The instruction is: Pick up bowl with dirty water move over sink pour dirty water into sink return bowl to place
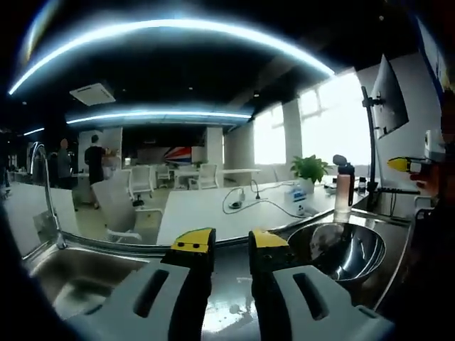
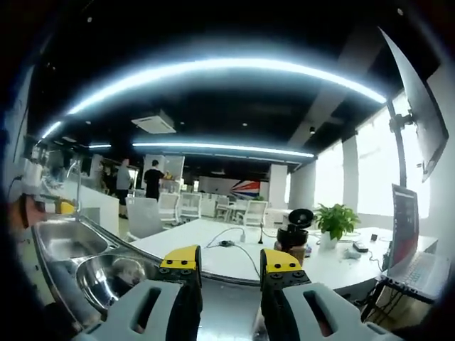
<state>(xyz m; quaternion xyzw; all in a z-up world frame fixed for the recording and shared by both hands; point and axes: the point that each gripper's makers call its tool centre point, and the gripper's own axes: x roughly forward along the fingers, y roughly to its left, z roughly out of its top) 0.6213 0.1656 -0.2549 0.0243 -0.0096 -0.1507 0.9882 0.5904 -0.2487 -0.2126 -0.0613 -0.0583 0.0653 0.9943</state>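
Open office, desks (image 1: pixel 213 209), chairs (image 1: pixel 117 206), monitor (image 1: pixel 389 96)

Readable text: none that I can make out in my left gripper view or my right gripper view.

So the bowl (image 1: pixel 340 250) is a shiny stainless steel one, round and fairly deep, sitting upright on the metal drainboard part of the table, right beside the sink (image 1: pixel 78 280). In the right gripper view the bowl (image 2: pixel 114 275) shows up just next to the sink basin (image 2: pixel 60 241), with room reflections all over its inside. Can't really tell how much water is in it. The sink is steel too, with a tall curved faucet (image 1: pixel 44 186) behind it.
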